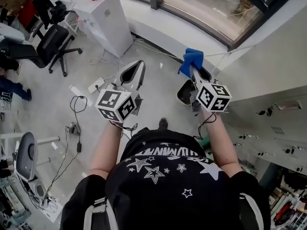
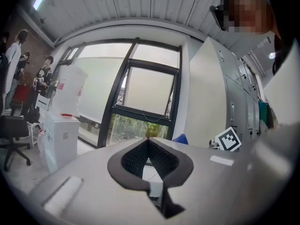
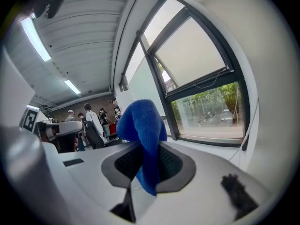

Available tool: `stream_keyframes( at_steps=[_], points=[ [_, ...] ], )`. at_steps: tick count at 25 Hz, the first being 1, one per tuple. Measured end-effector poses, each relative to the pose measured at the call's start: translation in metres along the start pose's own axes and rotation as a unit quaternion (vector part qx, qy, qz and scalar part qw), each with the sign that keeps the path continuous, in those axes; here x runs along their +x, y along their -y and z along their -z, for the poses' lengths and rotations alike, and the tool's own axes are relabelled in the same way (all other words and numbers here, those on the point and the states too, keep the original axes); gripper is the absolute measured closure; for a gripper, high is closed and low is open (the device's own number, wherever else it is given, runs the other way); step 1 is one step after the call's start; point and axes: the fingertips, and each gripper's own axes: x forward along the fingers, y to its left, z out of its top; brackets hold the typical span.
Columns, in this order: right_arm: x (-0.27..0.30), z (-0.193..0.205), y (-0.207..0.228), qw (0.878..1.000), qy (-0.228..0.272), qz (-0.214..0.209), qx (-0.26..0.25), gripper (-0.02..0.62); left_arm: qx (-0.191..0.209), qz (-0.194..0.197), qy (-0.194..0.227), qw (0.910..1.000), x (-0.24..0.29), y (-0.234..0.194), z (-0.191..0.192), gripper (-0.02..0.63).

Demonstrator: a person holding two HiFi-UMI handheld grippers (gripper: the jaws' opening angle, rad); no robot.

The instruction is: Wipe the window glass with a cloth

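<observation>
A blue cloth (image 1: 192, 60) (image 3: 143, 130) is pinched in my right gripper (image 1: 193, 72) (image 3: 146, 144), whose jaws are shut on it, the cloth bunched above the tips. That gripper is raised toward the window glass (image 1: 211, 4) (image 3: 192, 62), still short of it. My left gripper (image 1: 135, 67) (image 2: 147, 138) is held lower and to the left, its jaws closed together with nothing between them. The dark-framed window (image 2: 147, 90) lies ahead of both, above a white curved sill (image 1: 168, 28).
A white box-shaped unit (image 1: 106, 18) stands at the left by the window. Cables (image 1: 76, 104) and a power strip (image 1: 97, 85) lie on the floor. Grey metal cabinets (image 1: 273, 114) line the right. An office chair (image 1: 53, 44) and several people (image 2: 18, 64) are further left.
</observation>
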Motion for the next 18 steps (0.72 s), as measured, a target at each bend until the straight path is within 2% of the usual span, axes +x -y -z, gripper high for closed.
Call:
stream_keyframes(
  at_steps=[3,9,14,18],
  points=[
    [0.007,-0.007,0.017,1.0,0.0,0.0,-0.002,0.518,0.011,-0.004,0.0,0.9999,0.024,0.005,-0.001,0.599],
    [0.017,-0.004,0.028,1.0,-0.007,0.001,0.005,0.518,0.015,0.018,-0.017,0.9996,0.052,0.015,0.0,0.599],
    [0.026,0.005,0.033,1.0,-0.018,0.013,0.013,0.518,-0.003,0.029,-0.032,0.9991,0.071,0.004,0.013,0.6],
    [0.037,-0.006,0.039,0.999,-0.002,0.035,0.012,0.518,-0.017,0.063,-0.035,0.9973,0.097,0.001,0.013,0.6]
  ],
)
